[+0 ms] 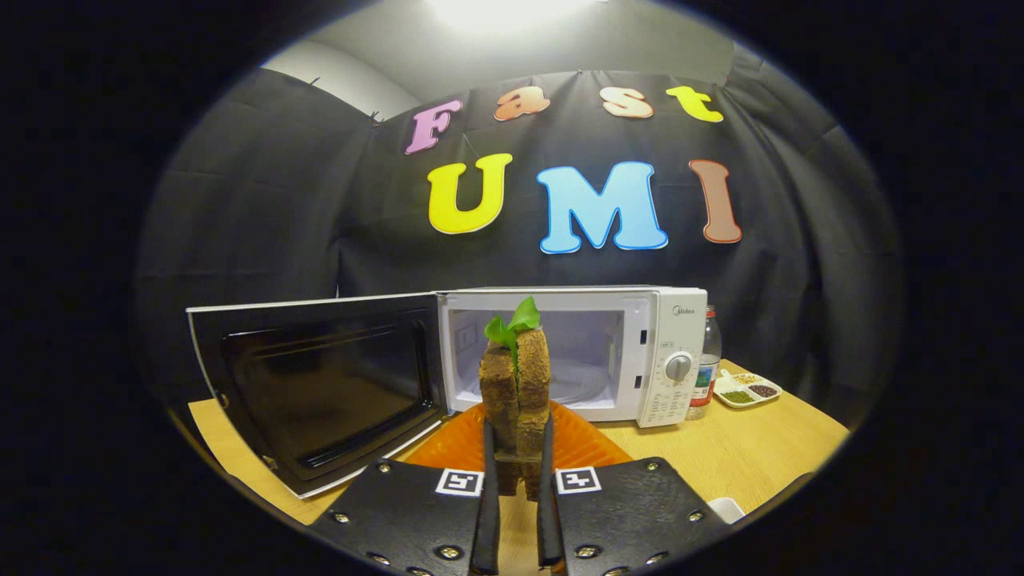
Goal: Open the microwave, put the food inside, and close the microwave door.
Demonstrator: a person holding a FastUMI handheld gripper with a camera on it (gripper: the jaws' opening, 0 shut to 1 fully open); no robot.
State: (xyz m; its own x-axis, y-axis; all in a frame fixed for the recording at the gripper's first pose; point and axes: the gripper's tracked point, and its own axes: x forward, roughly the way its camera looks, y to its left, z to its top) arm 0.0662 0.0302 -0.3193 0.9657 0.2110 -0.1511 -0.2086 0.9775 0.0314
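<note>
- The gripper (518,468) is clamped on the food (516,392), a brown, rough-surfaced block with a split down its middle and green leaves (512,324) on top; both fingers (487,512) press against its lower sides.
- The food stands upright between the fingers and rises well above their tips, in front of the microwave's open cavity.
- An orange plate (580,444) lies on the desk (720,456) just beyond the fingertips, partly hidden by the food and the gripper; whether the food touches it cannot be told.
- The microwave (664,320), white, sits toward the far edge of the desk against the black cloth wall.
- Its door (320,384) is swung fully open to the left, with the dark inner window facing the camera; the lower corner of the door reaches toward the near left edge of the desk.
- The cavity (592,352) is lit and white, with a glass turntable (576,388) visible on its floor.
- The control panel on the microwave's right side carries a round knob (678,367).
- A clear bottle (707,364) with a label stands just beside the microwave's right side, near the far right corner of the desk.
- A small white divided dish (746,390) holding green, brown and yellowish bits sits just beside the bottle, closer to the right edge of the desk.
</note>
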